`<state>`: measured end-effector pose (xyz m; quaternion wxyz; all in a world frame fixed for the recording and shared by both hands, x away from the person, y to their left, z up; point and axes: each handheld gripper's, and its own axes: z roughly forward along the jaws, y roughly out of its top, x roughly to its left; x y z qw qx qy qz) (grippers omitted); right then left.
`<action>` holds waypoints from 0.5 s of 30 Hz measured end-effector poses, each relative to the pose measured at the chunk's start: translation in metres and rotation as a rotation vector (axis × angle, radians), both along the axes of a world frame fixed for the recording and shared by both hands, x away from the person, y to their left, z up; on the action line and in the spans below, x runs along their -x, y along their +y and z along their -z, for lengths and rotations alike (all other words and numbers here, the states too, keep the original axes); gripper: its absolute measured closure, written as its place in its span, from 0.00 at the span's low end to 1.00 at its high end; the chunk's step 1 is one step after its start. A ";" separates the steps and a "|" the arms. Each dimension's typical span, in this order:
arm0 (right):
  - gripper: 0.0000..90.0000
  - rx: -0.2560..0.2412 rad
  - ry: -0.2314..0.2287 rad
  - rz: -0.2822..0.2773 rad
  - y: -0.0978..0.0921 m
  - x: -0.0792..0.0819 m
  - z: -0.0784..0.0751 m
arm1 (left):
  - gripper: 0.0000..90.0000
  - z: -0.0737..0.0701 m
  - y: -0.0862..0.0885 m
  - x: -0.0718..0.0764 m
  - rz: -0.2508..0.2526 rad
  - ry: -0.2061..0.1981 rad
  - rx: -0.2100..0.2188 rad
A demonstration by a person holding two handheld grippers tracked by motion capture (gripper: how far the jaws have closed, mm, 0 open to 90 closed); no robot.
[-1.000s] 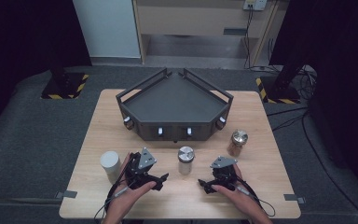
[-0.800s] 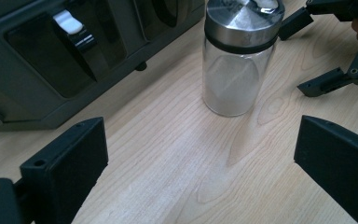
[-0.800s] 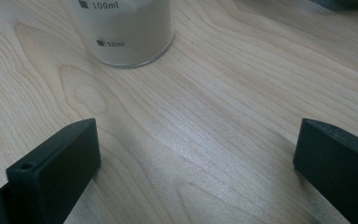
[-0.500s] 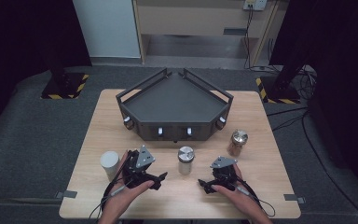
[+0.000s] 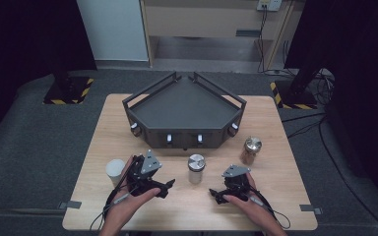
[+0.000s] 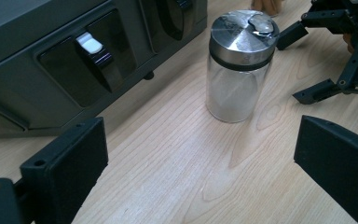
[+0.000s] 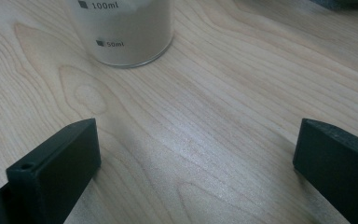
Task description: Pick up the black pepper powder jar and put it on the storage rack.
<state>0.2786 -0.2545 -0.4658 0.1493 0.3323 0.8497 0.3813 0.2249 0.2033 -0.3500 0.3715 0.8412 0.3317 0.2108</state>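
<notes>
A glass jar (image 5: 196, 168) with a metal lid stands on the wooden table (image 5: 187, 211) between my two grippers. My left gripper (image 5: 166, 188) lies to its left and is open. In the left gripper view its jaws (image 6: 200, 158) stand wide apart, with the jar (image 6: 240, 65) ahead of them and untouched. On the jar's right lies my right gripper (image 5: 215, 195), open as well. Its jaws (image 7: 196, 154) frame bare wood, and beyond them is the base of a pale container (image 7: 126, 32) marked 100ml and 50ml.
A dark angular tray device (image 5: 184, 110) with front knobs fills the back middle of the table. A white cup (image 5: 114, 171) stands beside my left hand. A lidded jar with brown contents (image 5: 251, 150) stands at the right. The right gripper (image 6: 345, 46) appears in the left gripper view.
My left hand has shifted slightly, and its gripper has stayed near the same spot. The right gripper and the jars have not moved.
</notes>
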 end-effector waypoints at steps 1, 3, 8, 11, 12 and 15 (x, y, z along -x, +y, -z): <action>0.01 0.000 0.000 0.000 0.000 0.000 0.000 | 0.02 0.000 0.001 0.000 0.000 0.001 0.002; 0.01 0.000 -0.001 -0.001 0.000 0.000 0.000 | 0.02 0.000 0.001 0.000 0.001 0.001 0.004; 0.01 0.000 -0.001 0.000 0.000 0.000 0.000 | 0.02 -0.006 0.001 0.003 0.003 -0.015 -0.001; 0.01 0.000 -0.001 -0.001 0.000 0.000 0.000 | 0.02 -0.011 0.001 0.002 -0.001 -0.021 -0.027; 0.01 0.000 -0.001 -0.001 0.000 0.000 0.000 | 0.02 -0.012 0.002 0.002 -0.003 -0.025 -0.023; 0.01 0.000 -0.001 0.000 0.000 0.000 0.000 | 0.02 -0.015 0.005 0.003 -0.004 -0.032 -0.014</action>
